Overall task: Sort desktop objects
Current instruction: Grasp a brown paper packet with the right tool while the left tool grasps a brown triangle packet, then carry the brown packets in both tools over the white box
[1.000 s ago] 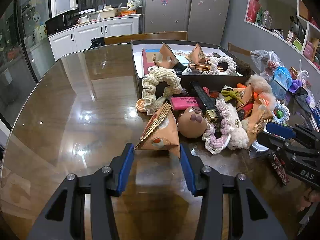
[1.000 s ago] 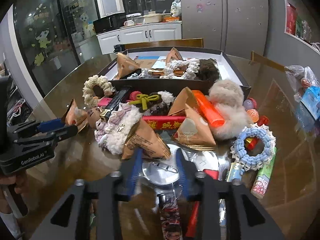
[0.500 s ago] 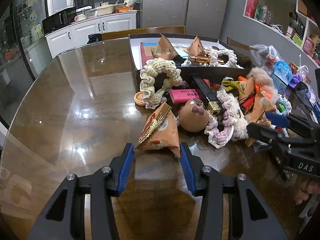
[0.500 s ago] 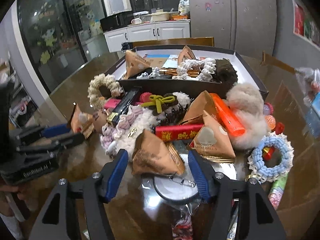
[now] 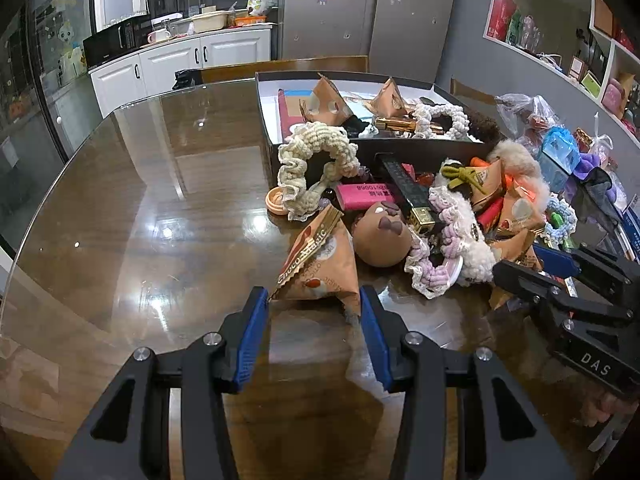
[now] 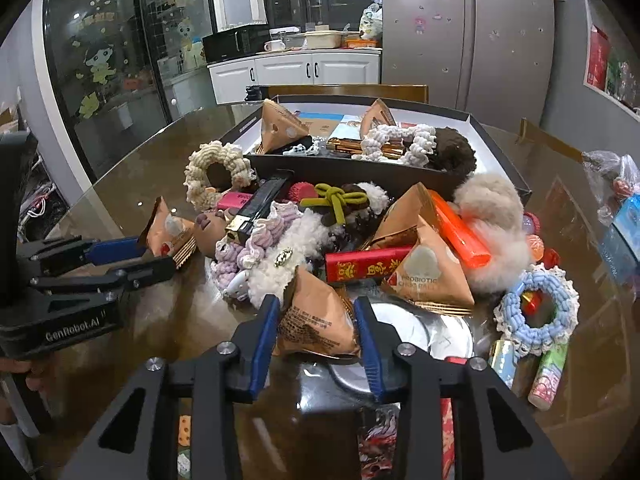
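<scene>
R jaws just closed, clamp brown pyramid packet (image 6: 316, 322); L jaws clamp another (image 5: 320, 268).

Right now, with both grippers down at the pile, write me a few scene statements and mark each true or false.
1. Each gripper has a brown triangular snack pouch between its fingers. True: the left gripper has a chocolate-print pouch, and the right gripper, whose jaws have just been closing, has another pouch.
2. The black box is empty. False: it holds pouches and scrunchies.
3. A cream scrunchie leans on the box's near wall. True.
4. The blue scrunchie lies inside the box. False: it lies on the table, right of the pile.
</scene>
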The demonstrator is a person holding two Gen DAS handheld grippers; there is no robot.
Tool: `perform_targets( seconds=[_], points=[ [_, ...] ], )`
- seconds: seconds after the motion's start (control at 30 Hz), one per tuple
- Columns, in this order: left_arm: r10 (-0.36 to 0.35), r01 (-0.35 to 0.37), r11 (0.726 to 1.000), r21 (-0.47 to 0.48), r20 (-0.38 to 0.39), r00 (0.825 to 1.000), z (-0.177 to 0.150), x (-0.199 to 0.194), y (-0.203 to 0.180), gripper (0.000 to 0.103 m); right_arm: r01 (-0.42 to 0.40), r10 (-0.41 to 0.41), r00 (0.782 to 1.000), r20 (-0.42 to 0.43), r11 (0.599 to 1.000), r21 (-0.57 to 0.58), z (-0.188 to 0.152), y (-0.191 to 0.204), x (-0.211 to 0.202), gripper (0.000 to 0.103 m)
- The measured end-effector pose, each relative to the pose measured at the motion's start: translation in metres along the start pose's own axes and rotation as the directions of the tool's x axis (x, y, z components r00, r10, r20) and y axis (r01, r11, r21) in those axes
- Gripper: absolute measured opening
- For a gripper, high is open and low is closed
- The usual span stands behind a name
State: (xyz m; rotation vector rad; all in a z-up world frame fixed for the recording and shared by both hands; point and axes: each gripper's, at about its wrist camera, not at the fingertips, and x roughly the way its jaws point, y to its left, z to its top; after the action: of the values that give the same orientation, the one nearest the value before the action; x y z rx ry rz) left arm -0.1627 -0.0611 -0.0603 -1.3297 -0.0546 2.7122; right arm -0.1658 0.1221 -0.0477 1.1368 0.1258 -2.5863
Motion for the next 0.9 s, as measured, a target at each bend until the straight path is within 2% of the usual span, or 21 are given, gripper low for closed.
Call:
perform_targets(
  seconds=[0.43, 0.9],
  points=[
    [-0.049, 0.049, 0.999, 0.001, 0.042, 0.998, 0.014, -0.024, -0.005, 0.047, -0.012, 0.010, 0.999, 0.035, 0.999, 0.042, 0.010, -0.006, -0.026, 0.038],
    [-0.043, 0.042, 0.999, 0.018, 0.081, 0.996, 0.022, -0.044, -0.014, 0.047, 0.003, -0.005, 0.997, 0.071, 1.000, 0.025, 0.026, -0.005, -0.049, 0.038]
  ],
)
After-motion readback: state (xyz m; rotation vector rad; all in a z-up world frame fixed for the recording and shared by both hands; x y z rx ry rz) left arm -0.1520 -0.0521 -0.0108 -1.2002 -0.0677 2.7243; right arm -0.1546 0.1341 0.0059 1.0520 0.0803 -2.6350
